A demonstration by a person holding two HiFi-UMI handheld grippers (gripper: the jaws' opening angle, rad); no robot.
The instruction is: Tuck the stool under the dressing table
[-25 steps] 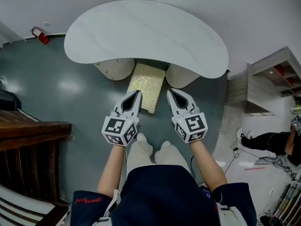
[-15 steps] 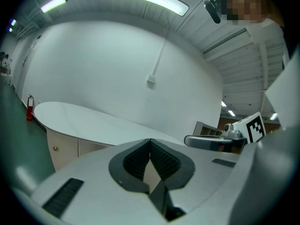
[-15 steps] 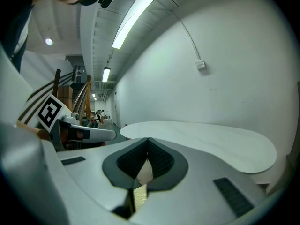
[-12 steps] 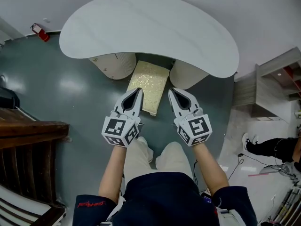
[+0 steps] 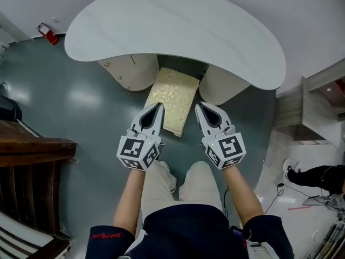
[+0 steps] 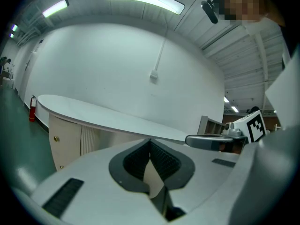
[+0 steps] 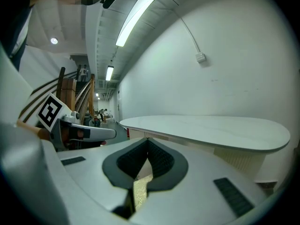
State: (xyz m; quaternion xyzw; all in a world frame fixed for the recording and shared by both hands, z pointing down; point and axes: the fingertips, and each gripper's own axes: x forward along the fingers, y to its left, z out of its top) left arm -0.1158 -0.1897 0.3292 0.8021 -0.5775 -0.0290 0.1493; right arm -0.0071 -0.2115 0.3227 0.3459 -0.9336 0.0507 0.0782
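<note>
Left tool (image 5: 159, 107): jaws closed, nothing held, by the near-left corner of the seat. Centre: stool (image 5: 173, 96), gold-patterned cushion, on the floor (image 5: 81, 107), far end already between the pedestals of the dressing table (image 5: 172, 31), near end projecting. Right tool (image 5: 199, 107): closed and empty, by the near-right corner. Probably light, rigid-framed, soft-topped; best pushed evenly at the firm near edge, not the cushion.

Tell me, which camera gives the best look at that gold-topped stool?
The head view: it shows the stool seat from above, its far end under the dressing table. The right gripper view shows only a gold sliver of it below the jaws. The left gripper view shows a pale sliver there that I cannot identify.
</note>
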